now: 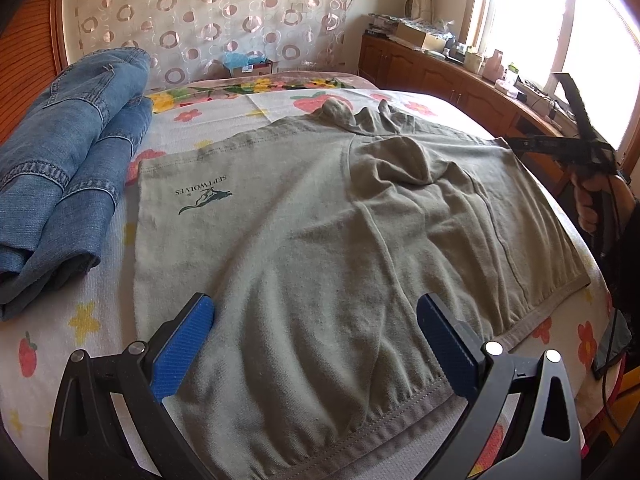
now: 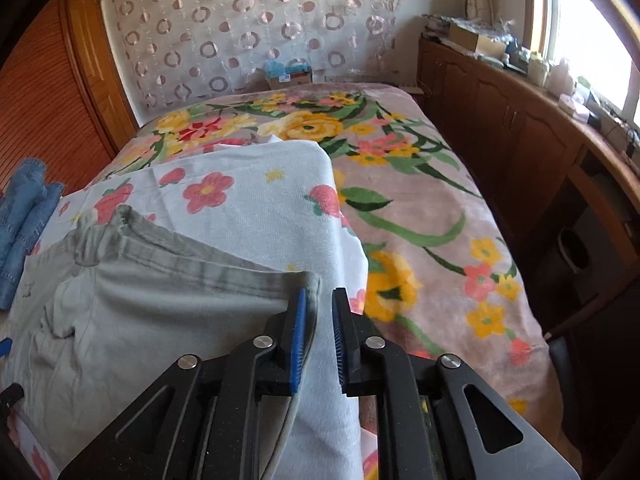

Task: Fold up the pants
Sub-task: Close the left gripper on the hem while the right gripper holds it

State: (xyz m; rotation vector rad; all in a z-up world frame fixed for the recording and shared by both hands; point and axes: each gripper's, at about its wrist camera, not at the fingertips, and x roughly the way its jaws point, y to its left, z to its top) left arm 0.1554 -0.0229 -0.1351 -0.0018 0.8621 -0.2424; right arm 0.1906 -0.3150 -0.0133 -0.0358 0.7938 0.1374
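Grey-green pants (image 1: 300, 220) with a dark logo lie spread flat on the white strawberry-print sheet (image 1: 92, 324), waistband nearest me. My left gripper (image 1: 316, 304) hovers over the waistband, jaws wide open and empty. At the pants' far right corner, a hand (image 1: 588, 200) holds my right gripper (image 1: 514, 142). In the right wrist view the right gripper (image 2: 321, 294) stands narrowly open. The corner of the pants (image 2: 140, 300) lies at its left fingertip, and the sheet (image 2: 240, 200) shows through the gap. Its pads press on nothing.
Folded blue jeans (image 1: 72, 160) lie at the left side of the bed, also at the left in the right wrist view (image 2: 28, 208). A floral blanket (image 2: 440, 240) covers the bed's right and far part. A wooden cabinet (image 2: 520, 140) with clutter runs under the window.
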